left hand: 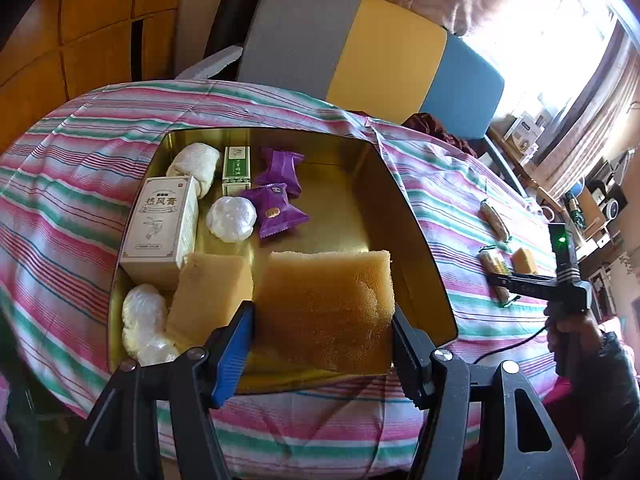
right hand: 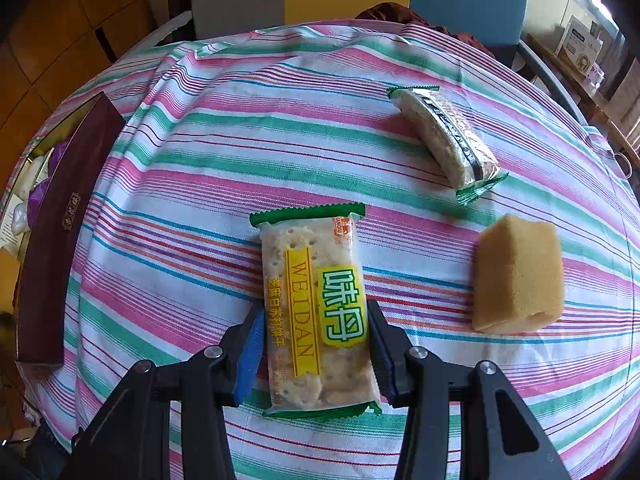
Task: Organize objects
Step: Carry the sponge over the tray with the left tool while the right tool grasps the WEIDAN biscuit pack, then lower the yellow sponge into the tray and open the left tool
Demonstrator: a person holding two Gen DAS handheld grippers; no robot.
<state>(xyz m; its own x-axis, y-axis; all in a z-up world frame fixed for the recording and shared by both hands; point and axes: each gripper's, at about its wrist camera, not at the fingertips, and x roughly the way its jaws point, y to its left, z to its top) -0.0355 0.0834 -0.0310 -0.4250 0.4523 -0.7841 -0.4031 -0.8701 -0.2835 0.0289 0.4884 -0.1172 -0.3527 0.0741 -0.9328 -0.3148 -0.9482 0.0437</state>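
Observation:
In the left wrist view, my left gripper is shut on a large yellow-brown sponge, its pads pressing on both sides. The sponge sits at the near end of the open gold tin. In the right wrist view, my right gripper is shut on a green-edged cracker packet that lies flat on the striped tablecloth, with a pad against each long edge. A person's hand holds the right gripper at the right edge of the left wrist view.
The tin holds a white box, a green box, purple candy packets, white wrapped balls and a smaller sponge. On the cloth lie a snack bar and a small sponge. The tin's maroon outer wall stands at the left.

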